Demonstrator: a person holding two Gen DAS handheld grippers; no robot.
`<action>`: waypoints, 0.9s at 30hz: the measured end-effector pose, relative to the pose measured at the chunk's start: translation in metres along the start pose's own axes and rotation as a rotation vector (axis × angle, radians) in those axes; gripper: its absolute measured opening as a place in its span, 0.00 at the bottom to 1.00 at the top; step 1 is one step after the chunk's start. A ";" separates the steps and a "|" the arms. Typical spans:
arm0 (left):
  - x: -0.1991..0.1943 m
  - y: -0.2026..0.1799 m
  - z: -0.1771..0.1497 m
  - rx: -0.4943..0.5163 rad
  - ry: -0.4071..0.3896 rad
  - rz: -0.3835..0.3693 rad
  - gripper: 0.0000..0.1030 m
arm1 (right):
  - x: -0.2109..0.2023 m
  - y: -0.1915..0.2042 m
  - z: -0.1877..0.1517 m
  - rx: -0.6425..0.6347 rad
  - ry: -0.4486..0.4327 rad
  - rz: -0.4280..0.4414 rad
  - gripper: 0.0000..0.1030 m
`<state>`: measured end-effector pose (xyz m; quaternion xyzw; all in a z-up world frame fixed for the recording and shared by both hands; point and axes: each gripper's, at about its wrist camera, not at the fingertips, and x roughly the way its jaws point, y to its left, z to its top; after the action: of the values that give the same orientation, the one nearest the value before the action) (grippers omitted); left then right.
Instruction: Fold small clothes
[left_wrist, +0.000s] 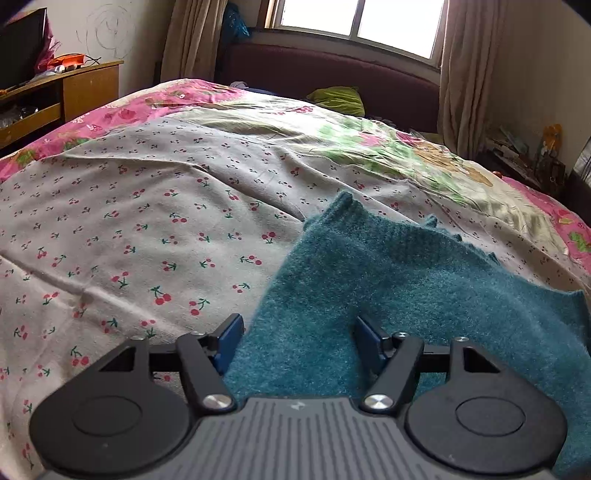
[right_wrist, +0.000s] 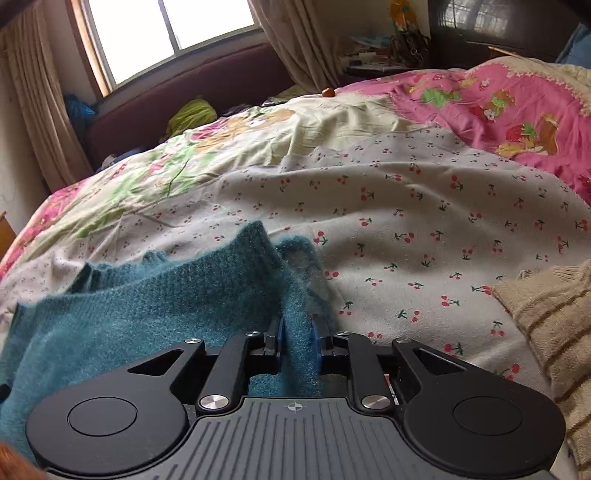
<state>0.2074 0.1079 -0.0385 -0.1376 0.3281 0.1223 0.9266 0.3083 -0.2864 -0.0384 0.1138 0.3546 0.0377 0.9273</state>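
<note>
Teal knit garment (left_wrist: 406, 280) lies on the bed (left_wrist: 147, 221), pinched on one side and only straddled on the other.

We hold a bunched fold of it in the right gripper (right_wrist: 297, 339), whose fingers (right_wrist: 275, 338) are clamped close together on the wool, most likely to anchor that edge while the other side is taken up. Our left gripper (left_wrist: 299, 341) has its fingers (left_wrist: 231, 341) spread apart: the knit's edge runs between them, but neither pad presses on it, so we judge this side is not yet gripped. The garment spreads over the cherry-print sheet (right_wrist: 424, 221), with a ribbed cuff end pointing towards the window (left_wrist: 354, 18). A beige striped knit (right_wrist: 546, 321) waits to the right, apart from the teal one.
</note>
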 end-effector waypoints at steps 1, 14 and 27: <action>-0.001 0.000 -0.001 0.008 -0.002 0.008 0.76 | -0.006 -0.002 0.002 0.015 -0.006 0.013 0.17; -0.009 0.015 -0.012 -0.047 -0.021 0.027 0.78 | -0.002 0.000 -0.001 -0.007 0.038 0.024 0.23; 0.014 0.021 0.000 -0.059 -0.005 0.018 0.74 | 0.014 0.006 0.003 -0.040 0.030 0.050 0.25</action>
<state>0.2117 0.1294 -0.0509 -0.1615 0.3231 0.1408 0.9218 0.3207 -0.2791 -0.0436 0.1034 0.3647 0.0696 0.9228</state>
